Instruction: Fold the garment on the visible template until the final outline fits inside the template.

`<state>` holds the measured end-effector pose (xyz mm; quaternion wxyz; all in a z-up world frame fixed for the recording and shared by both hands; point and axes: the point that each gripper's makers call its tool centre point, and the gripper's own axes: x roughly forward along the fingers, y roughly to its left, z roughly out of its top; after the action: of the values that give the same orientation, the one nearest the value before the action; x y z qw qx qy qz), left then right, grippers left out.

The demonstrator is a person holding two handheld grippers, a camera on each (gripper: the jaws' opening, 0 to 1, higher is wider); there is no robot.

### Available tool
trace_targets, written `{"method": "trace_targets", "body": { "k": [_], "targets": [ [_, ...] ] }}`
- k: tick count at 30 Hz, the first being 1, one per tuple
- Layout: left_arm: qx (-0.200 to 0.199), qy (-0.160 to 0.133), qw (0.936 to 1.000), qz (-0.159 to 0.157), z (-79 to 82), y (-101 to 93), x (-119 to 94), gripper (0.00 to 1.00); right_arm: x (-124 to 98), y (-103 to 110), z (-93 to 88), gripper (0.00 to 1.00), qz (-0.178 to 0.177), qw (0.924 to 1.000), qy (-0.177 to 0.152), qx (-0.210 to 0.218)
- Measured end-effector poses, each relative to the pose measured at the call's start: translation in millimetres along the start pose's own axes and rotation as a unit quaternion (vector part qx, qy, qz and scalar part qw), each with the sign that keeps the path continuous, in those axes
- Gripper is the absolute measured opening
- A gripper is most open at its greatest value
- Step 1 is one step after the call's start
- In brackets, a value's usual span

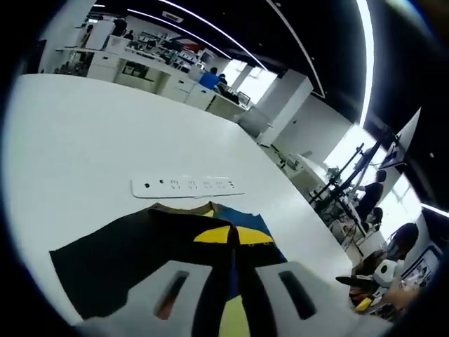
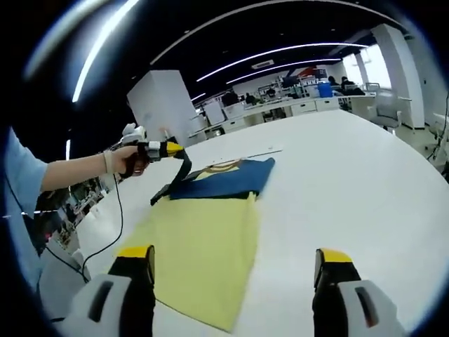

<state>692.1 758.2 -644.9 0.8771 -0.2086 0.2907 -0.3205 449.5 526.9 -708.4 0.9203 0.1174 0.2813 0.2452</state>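
A dark blue garment point(image 1: 140, 253) with a yellow emblem lies on the white table point(image 1: 84, 140). In the right gripper view the garment point(image 2: 228, 179) rests at the far end of a pale yellow template sheet point(image 2: 203, 246). My left gripper point(image 1: 233, 270) has its jaws close together, pinching the garment's fabric. From the right gripper view, that left gripper point(image 2: 172, 150) is held by a hand and lifts one dark edge of the garment off the table. My right gripper point(image 2: 235, 263) stands open above the template's near end, with nothing between its fingers.
A white power strip point(image 1: 186, 186) lies on the table just beyond the garment. The person's arm point(image 2: 77, 172) and a black cable point(image 2: 116, 225) are at the left. Desks, people and tripods point(image 1: 351, 182) stand past the table edges.
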Motion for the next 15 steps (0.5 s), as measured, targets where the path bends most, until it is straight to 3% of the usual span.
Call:
{"method": "trace_targets", "body": {
  "k": [6, 15],
  "targets": [
    [-0.001, 0.001, 0.9996, -0.030, -2.8, -33.7, 39, 0.00, -3, -3, -8.2, 0.95, -0.004, 0.9999, 0.009, 0.005],
    [-0.006, 0.028, 0.9975, -0.065, -33.0, -69.4, 81, 0.00, -15, -16, -14.6, 0.94, -0.017, 0.9995, 0.006, 0.024]
  ]
}}
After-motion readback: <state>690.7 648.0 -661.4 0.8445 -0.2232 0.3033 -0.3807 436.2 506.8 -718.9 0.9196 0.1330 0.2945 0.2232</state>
